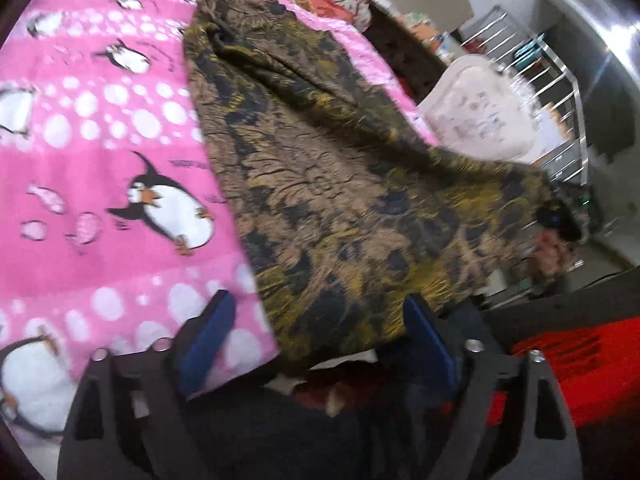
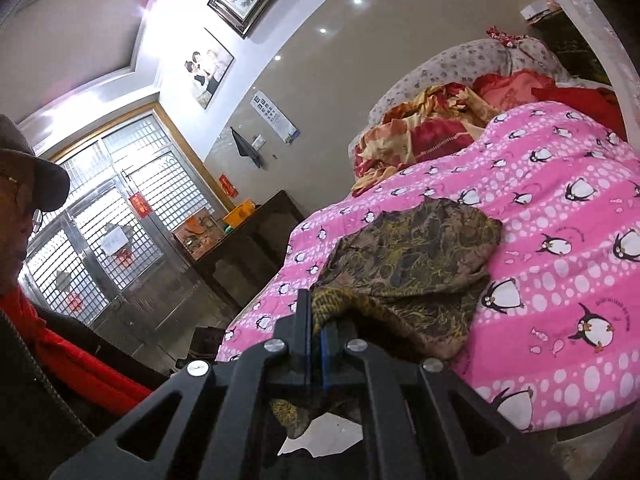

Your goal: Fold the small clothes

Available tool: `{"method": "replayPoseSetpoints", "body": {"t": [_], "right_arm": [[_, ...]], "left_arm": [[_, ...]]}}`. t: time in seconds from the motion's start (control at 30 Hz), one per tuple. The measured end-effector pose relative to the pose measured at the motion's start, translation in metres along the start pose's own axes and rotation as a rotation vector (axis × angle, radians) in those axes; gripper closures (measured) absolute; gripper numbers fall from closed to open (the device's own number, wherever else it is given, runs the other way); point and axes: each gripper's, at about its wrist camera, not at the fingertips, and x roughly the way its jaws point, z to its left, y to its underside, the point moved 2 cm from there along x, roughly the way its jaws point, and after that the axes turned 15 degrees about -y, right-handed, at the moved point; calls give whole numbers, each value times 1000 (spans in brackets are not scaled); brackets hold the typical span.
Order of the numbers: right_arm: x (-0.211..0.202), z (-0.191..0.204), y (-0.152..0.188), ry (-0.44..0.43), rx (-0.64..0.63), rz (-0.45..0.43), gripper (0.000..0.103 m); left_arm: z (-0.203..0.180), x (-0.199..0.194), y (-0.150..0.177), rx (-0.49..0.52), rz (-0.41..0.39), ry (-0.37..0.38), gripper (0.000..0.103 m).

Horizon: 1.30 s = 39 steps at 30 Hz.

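- The brown garment [image 1: 320,168], crumpled fabric printed in black and mustard yellow, runs from the frame's upper middle to lower right.
- It lies mostly on the pink penguin bedspread [image 1: 100,152], one corner lifted off the bed's edge.

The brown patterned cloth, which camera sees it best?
The left wrist view: the brown patterned cloth fills its middle, spread along the pink penguin blanket. The right wrist view shows it smaller and bunched, one corner pinched in the right gripper.

Garment [image 2: 416,264] on blanket [image 2: 560,208]
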Motion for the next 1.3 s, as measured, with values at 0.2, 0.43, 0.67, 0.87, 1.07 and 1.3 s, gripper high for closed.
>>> {"method": "replayPoseSetpoints", "body": {"t": [0.2, 0.43, 0.67, 0.87, 1.07, 1.3], "right_arm": [[14, -2, 0, -7, -1, 32, 100], [17, 0, 1, -4, -9, 39, 100], [13, -9, 3, 6, 1, 32, 100], [6, -8, -2, -29, -9, 24, 100], [6, 3, -8, -84, -46, 47, 100], [25, -46, -32, -39, 13, 1, 100]], "left_arm": [[-12, 11, -20, -36, 14, 126, 24], [-39, 12, -4, -1, 136, 346, 57], [-24, 7, 3, -51, 81, 103, 103], [-39, -69, -9, 27, -87, 210, 103], [-23, -151, -24, 8, -251, 387, 103], [15, -136, -84, -96, -318, 305, 103]]}}
